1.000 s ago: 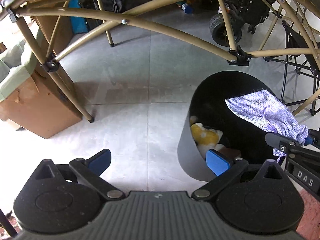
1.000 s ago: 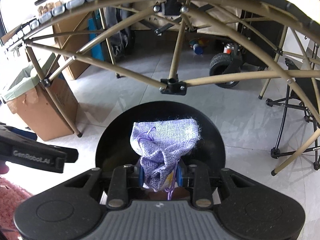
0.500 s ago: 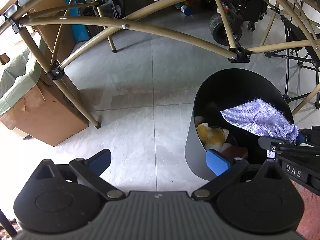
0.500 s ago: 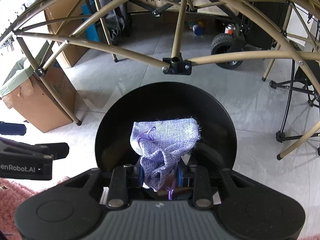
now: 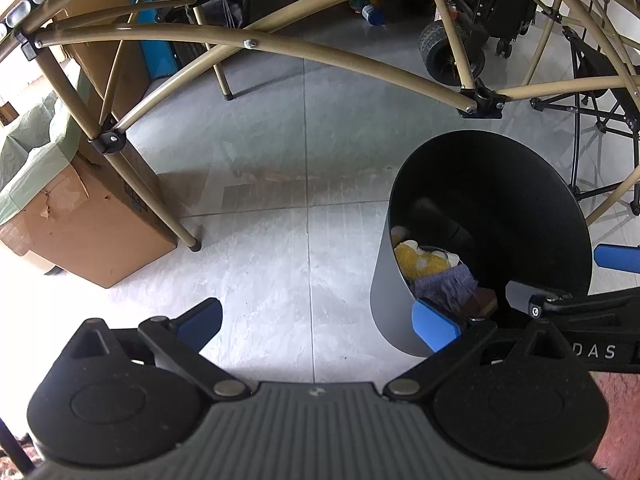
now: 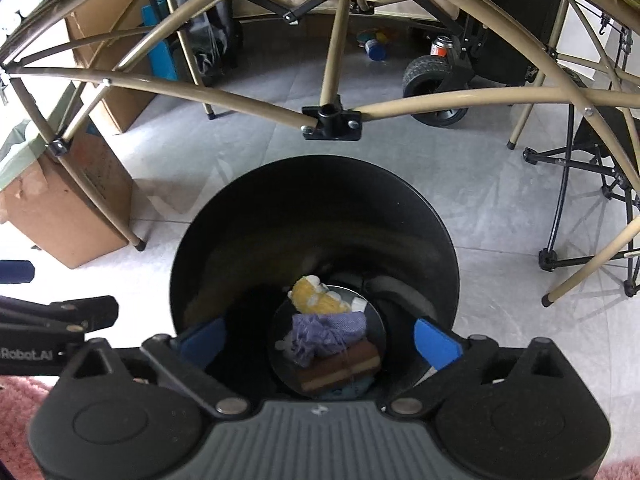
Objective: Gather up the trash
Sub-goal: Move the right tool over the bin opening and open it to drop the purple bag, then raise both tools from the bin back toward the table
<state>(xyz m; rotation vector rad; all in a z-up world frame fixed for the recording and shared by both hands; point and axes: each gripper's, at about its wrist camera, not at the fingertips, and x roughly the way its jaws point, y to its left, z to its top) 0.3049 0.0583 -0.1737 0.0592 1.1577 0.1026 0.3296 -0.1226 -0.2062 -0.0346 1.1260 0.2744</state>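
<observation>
A black round bin (image 6: 312, 208) (image 5: 520, 184) stands on the grey tile floor. At its bottom lies a purple woven pouch (image 6: 328, 330) (image 5: 444, 286) on a brown block (image 6: 340, 366), beside a yellow and white crumpled piece (image 6: 316, 300) (image 5: 420, 260). My right gripper (image 6: 320, 344) hangs over the bin mouth, its jaws opening wide with nothing pressed between the blue pads. My left gripper (image 5: 316, 320) stands open over bare floor left of the bin, nothing between its fingers. In the left wrist view the right gripper (image 5: 568, 280) shows at the right edge.
A tan tube frame (image 6: 332, 120) arches over the floor behind the bin. A cardboard box (image 5: 88, 220) with a green liner stands at the left. A wheeled cart (image 6: 436, 76) and a folded black chair (image 6: 580, 200) stand at the back right. Pink rug (image 6: 16, 400) lies near me.
The right gripper went from shut on the purple pouch to wide open; the pouch dropped from above the rim to the bottom of the bin. The left gripper stayed put.
</observation>
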